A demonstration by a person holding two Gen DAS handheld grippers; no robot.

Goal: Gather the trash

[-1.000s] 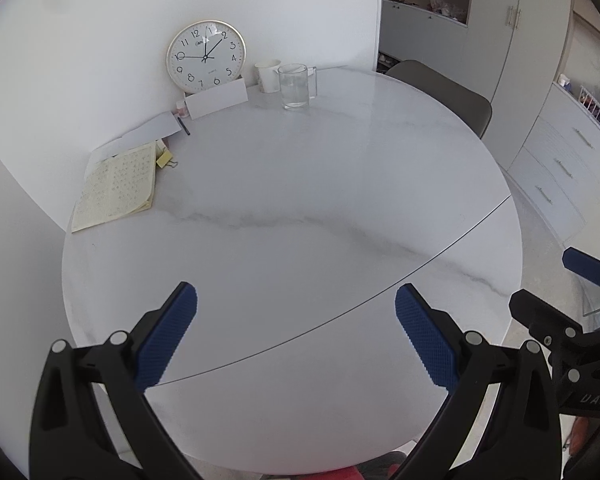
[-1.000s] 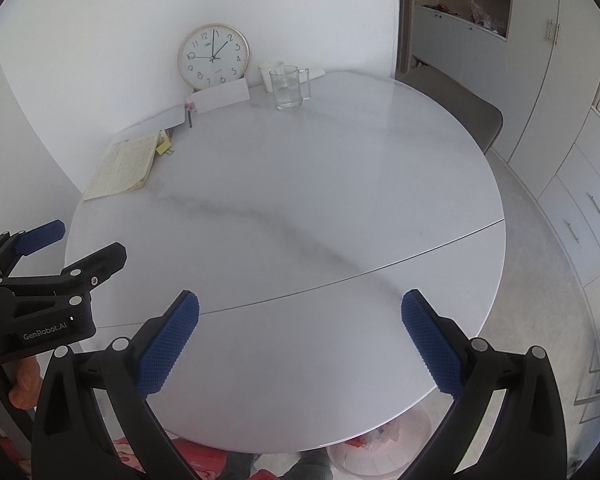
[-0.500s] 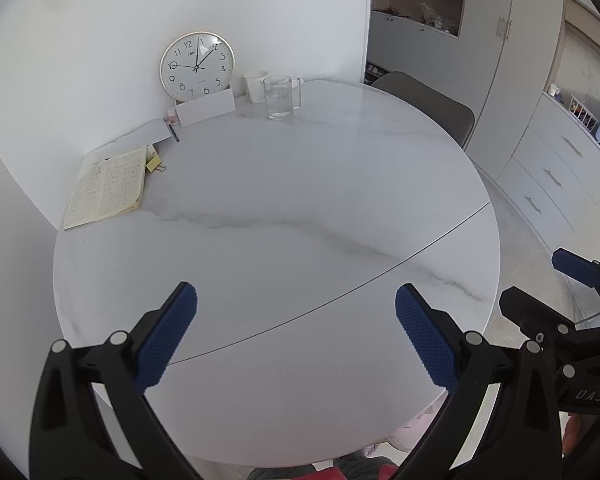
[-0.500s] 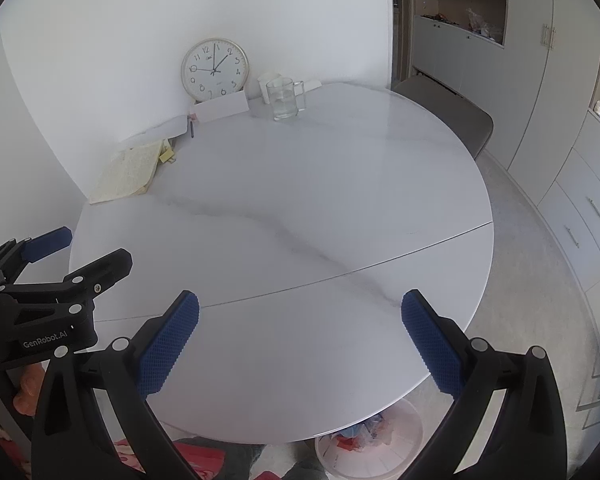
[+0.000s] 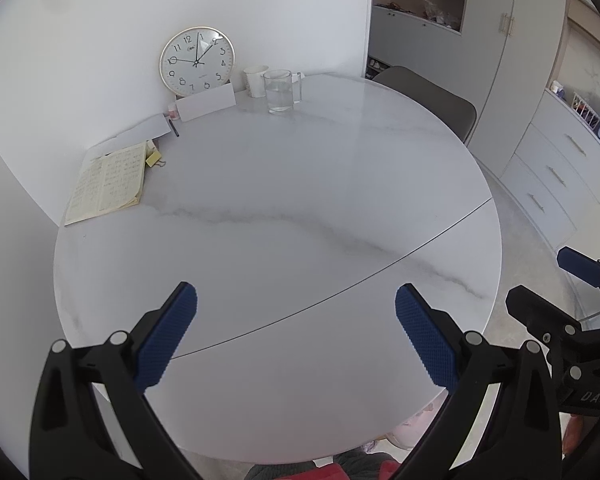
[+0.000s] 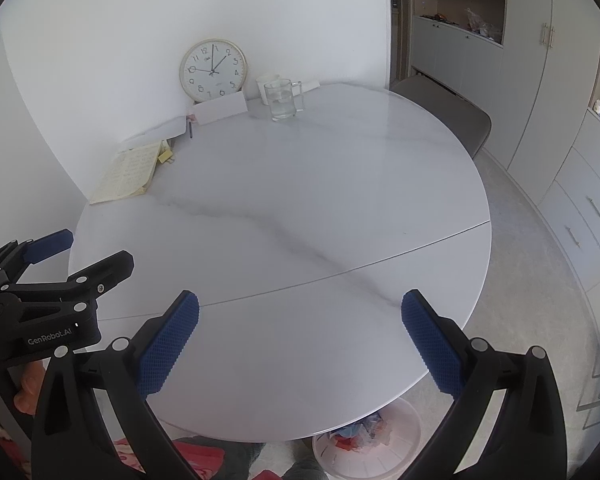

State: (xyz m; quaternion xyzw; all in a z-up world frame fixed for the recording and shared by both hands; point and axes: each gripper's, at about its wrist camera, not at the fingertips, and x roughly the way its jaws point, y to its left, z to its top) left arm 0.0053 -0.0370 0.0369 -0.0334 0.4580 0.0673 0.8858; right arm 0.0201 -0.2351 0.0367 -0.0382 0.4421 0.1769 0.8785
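My left gripper [image 5: 296,334] hangs open over the near edge of the round white marble table [image 5: 300,200], nothing between its blue pads. My right gripper [image 6: 300,340] is open too, also over the near edge and holding nothing. Each shows in the other's view: the right gripper [image 5: 556,286] at the far right, the left gripper [image 6: 82,256] at the far left with a hand under it. A white bin [image 6: 364,440] with crumpled trash stands on the floor under the table's near rim; a pale part of the bin [image 5: 412,428] also shows in the left wrist view.
At the table's far side stand a clock [image 5: 196,61], a paper cup [image 5: 255,80], a glass mug of water [image 5: 279,91], a white card [image 5: 207,106] and an open notebook [image 5: 108,182]. A grey chair [image 5: 428,100] and cabinets [image 6: 572,220] are on the right.
Both cameras have drawn back from the table, so its near edge and the bin beneath show more. Both grippers have stayed open.
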